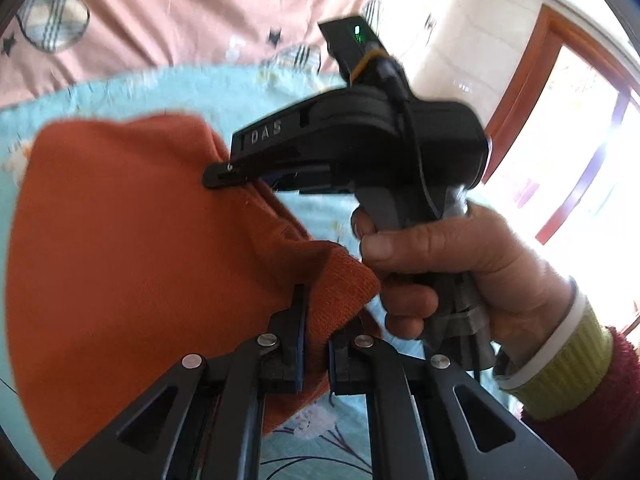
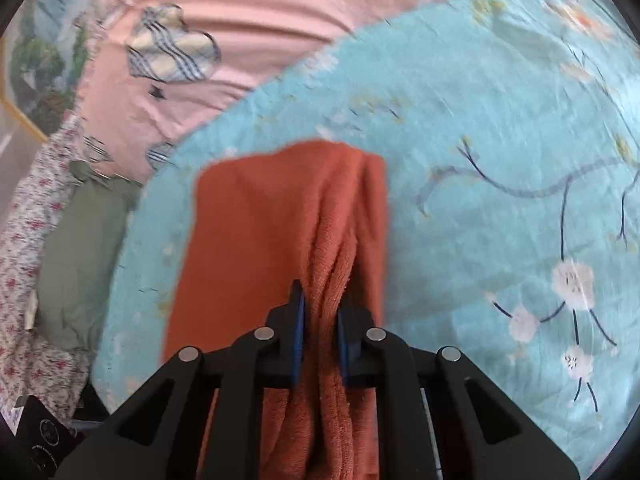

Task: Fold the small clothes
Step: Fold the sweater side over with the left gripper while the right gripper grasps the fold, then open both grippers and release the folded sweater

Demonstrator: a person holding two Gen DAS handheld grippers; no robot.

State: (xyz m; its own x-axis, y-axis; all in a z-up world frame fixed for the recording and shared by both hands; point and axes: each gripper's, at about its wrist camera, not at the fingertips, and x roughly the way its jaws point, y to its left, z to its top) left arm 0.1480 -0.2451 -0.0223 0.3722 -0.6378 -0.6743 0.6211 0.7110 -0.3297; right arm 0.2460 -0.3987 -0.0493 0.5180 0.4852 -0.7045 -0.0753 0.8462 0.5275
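Observation:
An orange knit garment (image 1: pixel 120 248) hangs lifted above a light blue floral cloth (image 1: pixel 168 88). My left gripper (image 1: pixel 316 332) is shut on its ribbed edge. My right gripper (image 1: pixel 224 174) shows in the left wrist view, held by a hand (image 1: pixel 452 268), its fingers pinching another edge of the garment. In the right wrist view my right gripper (image 2: pixel 322 320) is shut on a bunched fold of the orange garment (image 2: pixel 260 232), which drapes away over the blue cloth (image 2: pixel 480 160).
A pink sheet with plaid patches (image 2: pixel 208 28) lies beyond the blue cloth. A green garment (image 2: pixel 80 256) and a floral fabric (image 2: pixel 28 248) lie at the left. A window with a brown frame (image 1: pixel 560 120) is at the right.

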